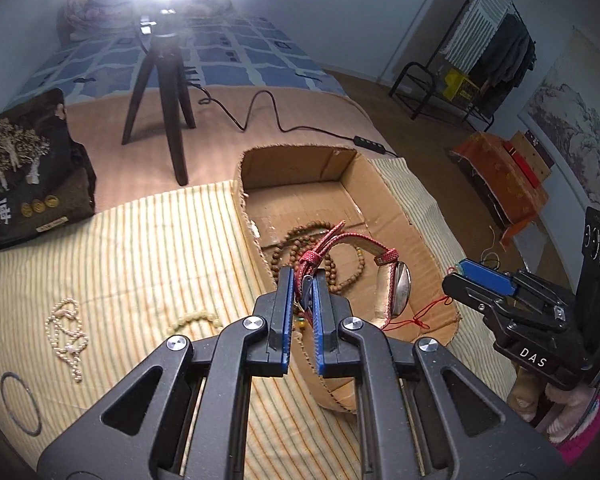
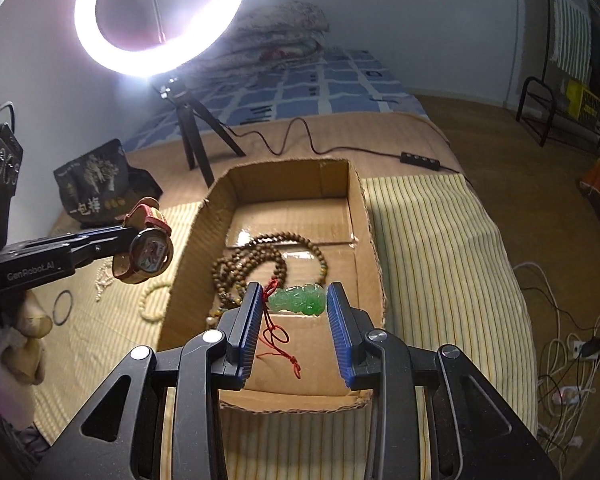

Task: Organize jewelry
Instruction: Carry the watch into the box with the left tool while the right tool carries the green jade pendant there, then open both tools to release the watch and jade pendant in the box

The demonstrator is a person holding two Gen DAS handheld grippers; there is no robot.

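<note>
Cardboard box [image 2: 364, 236] on striped mat [image 2: 440, 248]; wooden bead strand [image 2: 256, 256] inside. Pearl necklace [image 1: 66, 332], ring [image 1: 20, 404] left of box. Tripod [image 1: 160, 92] behind.

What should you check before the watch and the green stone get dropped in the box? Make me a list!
1. Left gripper has the watch: ok, shut on its red strap.
2. Watch is over the cardboard box: cannot tell; the left view puts it above the box, the right view beside the left wall.
3. Right gripper has the green jade pendant: ok, it hangs between the pads.
4. Pendant is over the box: ok, the box floor shows underneath.
5. Red cord hangs free: ok, it dangles loose.
6. Room in the box: ok, only the wooden bead necklace lies inside.
</note>
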